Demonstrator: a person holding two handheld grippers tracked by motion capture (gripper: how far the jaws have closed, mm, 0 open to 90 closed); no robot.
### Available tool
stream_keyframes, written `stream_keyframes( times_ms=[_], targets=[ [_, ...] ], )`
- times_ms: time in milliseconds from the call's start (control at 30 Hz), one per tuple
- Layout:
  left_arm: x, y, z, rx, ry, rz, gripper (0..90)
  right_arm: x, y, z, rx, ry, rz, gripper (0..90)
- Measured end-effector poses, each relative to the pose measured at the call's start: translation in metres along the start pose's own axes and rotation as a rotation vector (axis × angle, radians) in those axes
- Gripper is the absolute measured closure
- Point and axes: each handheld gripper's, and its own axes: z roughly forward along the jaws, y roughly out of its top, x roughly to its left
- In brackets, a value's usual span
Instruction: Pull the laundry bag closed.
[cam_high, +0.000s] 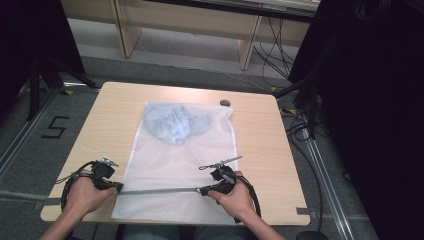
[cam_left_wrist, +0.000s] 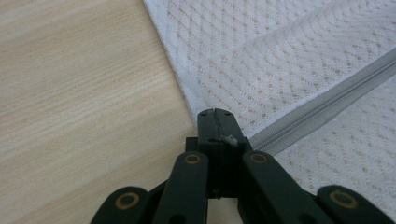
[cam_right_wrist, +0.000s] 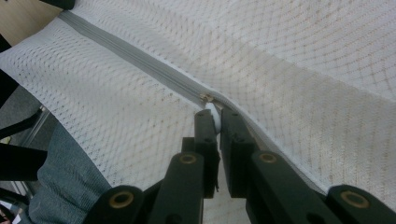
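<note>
High view: white mesh bag flat on worktop, blue garment inside. Left gripper view: left tool clamped on bag's edge at zipper end. Right gripper view: right tool pinching white zipper pull.

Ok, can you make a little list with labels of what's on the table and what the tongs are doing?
table: light wood
bag: white mesh, lying flat
inside bag: pale blue cloth at the far end
zip: grey, runs across the near end
left tongs: shut on the bag's edge at the zip's end
right tongs: shut on the white zip pull
also: small dark round thing near the far edge
</note>
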Motion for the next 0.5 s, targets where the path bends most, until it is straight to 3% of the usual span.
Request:
stream_keyframes(
  times_ms=[200, 233, 267, 300, 333, 433, 467, 500],
  targets=[
    [0.0001, 0.0000, 0.0000, 0.000, -0.001, 0.000, 90.0, -0.0022, -0.0015, -0.0020, 0.010, -0.003, 0.015, 86.8],
    [0.0000, -0.0001, 0.0001, -0.001, -0.001, -0.002, 89.9, -0.0043, -0.0016, -0.0018, -0.002, -0.007, -0.009, 86.7],
    [-0.0002, -0.0001, 0.0001, -0.001, -0.002, -0.005, 90.0, -0.0030, -0.0022, -0.0033, 0.011, -0.007, 0.024, 86.8],
    [-0.0002, 0.0000, 0.0000, 0.001, -0.001, -0.003, 90.0, -0.0034, -0.0027, -0.0037, 0.010, -0.002, 0.028, 86.8],
    [0.0000, 0.0000, 0.0000, 0.001, 0.000, 0.000, 90.0, -0.0063, -0.0030, -0.0042, 0.003, -0.006, 0.004, 86.8],
    [0.0000, 0.0000, 0.0000, 0.001, 0.000, 0.000, 90.0, -0.0071, -0.0045, -0.0060, 0.003, -0.028, 0.022, 86.8],
    [0.0001, 0.0001, 0.0000, 0.000, 0.000, 0.003, 89.9, -0.0042, -0.0048, -0.0074, 0.020, -0.006, 0.066, 86.8],
    [0.0001, 0.0000, 0.0000, 0.000, 0.001, 0.004, 89.9, -0.0080, -0.0049, -0.0071, 0.001, -0.016, 0.018, 86.7]
  ],
)
